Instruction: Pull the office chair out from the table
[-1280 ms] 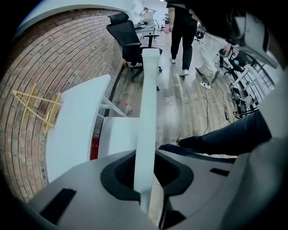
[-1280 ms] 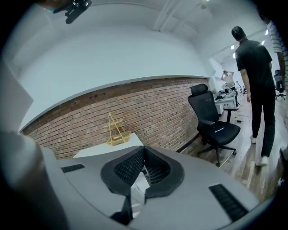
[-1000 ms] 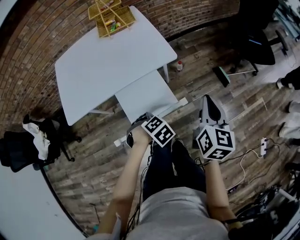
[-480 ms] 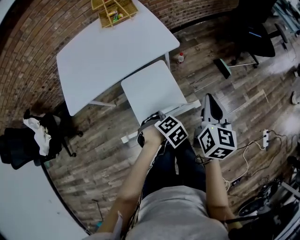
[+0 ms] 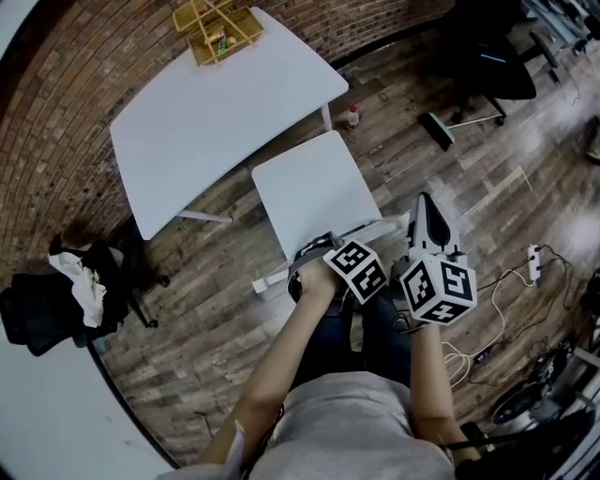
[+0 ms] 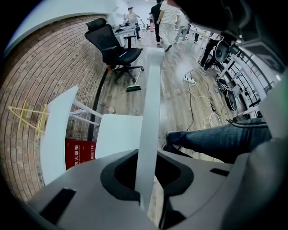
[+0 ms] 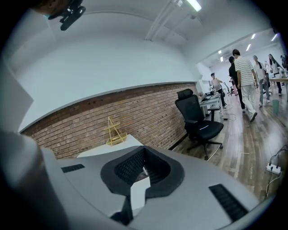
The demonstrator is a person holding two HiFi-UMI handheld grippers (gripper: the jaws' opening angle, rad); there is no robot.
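My left gripper (image 6: 147, 155) points straight down and is clamped on the thin top rail (image 6: 150, 90) of the white chair (image 5: 314, 192) with the flat square seat; the rail runs between the jaws and both press on it. In the head view the seat lies at 12 o'clock from that grip, clear of the near edge of the white rectangular table (image 5: 187, 141), which sits just beyond it at 11 o'clock. My right gripper (image 5: 422, 202) hovers near the rail's right-hand end, at 3 o'clock from the left one, aimed nearly level; its jaws meet at the tips and carry nothing. The floor (image 5: 206, 281) is dark, weathered wood planking; a red brick wall (image 5: 56, 103) curves behind the table from 9 to 12 o'clock. On the table's far corner stands a yellow wire rack (image 5: 217, 28); a small bottle (image 5: 352, 116) stands on the planks beside the table's leg. At 2 o'clock, well apart, is a black office chair (image 5: 492, 66); at 9 o'clock is another black chair (image 5: 47, 305) draped with a white cloth (image 5: 80, 281); at 4 o'clock a white power strip (image 5: 534, 267) lies among trailing cables. The left gripper view shows a red sign (image 6: 81, 152) with white characters beyond the table's edge, and people (image 6: 168, 18) walking far down the room.
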